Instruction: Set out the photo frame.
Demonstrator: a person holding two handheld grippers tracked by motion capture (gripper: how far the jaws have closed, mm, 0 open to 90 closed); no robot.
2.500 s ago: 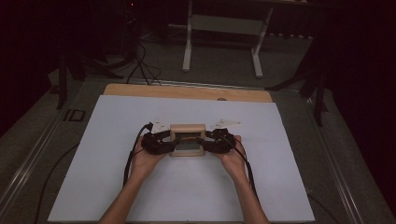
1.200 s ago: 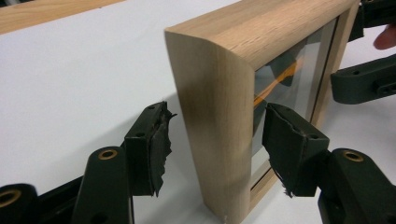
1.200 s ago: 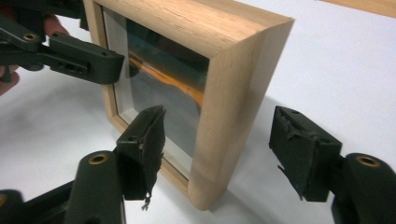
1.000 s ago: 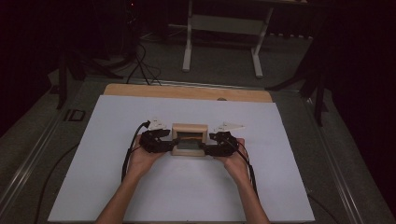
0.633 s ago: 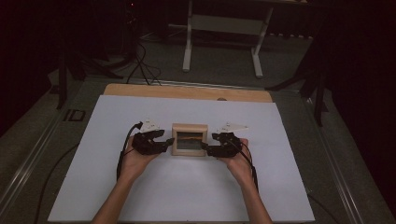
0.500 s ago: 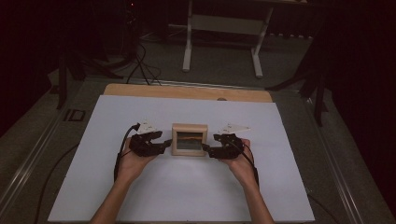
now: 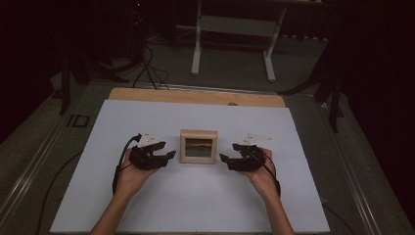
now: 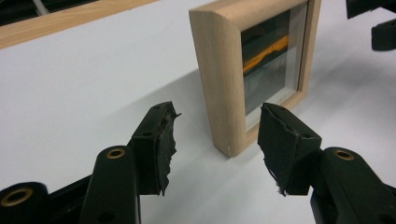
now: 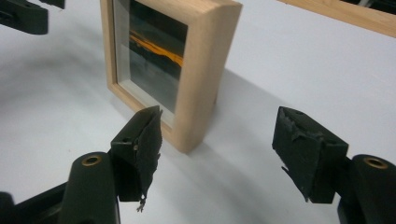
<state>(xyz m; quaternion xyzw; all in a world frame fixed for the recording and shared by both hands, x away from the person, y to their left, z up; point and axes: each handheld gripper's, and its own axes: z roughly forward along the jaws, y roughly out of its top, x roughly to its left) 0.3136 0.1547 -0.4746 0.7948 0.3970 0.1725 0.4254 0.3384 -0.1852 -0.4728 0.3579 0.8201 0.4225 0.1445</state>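
Observation:
A small light-wood picture frame (image 7: pixel 198 146) stands upright on the white table sheet (image 7: pixel 195 205), its glass front showing a dark picture with an orange streak. My left gripper (image 7: pixel 169 155) hovers just left of it, open and empty. In the left gripper view the frame (image 8: pixel 250 70) stands beyond the gripper (image 8: pixel 217 140), clear of both pads. My right gripper (image 7: pixel 224 159) sits just right of the frame, also open and empty. In the right gripper view the frame's near corner (image 9: pixel 187 60) stands a little ahead of the gripper (image 9: pixel 224 149), untouched.
A wooden strip (image 7: pixel 195 96) runs along the sheet's far edge. Beyond the table stands a white metal stand (image 7: pixel 232 34) on a dark floor with cables (image 7: pixel 142 63). A metal rail (image 7: pixel 39 152) borders the table's left side.
Both grippers held the frame's sides earlier, then let go and drew outward to left and right. The frame now stands upright by itself.

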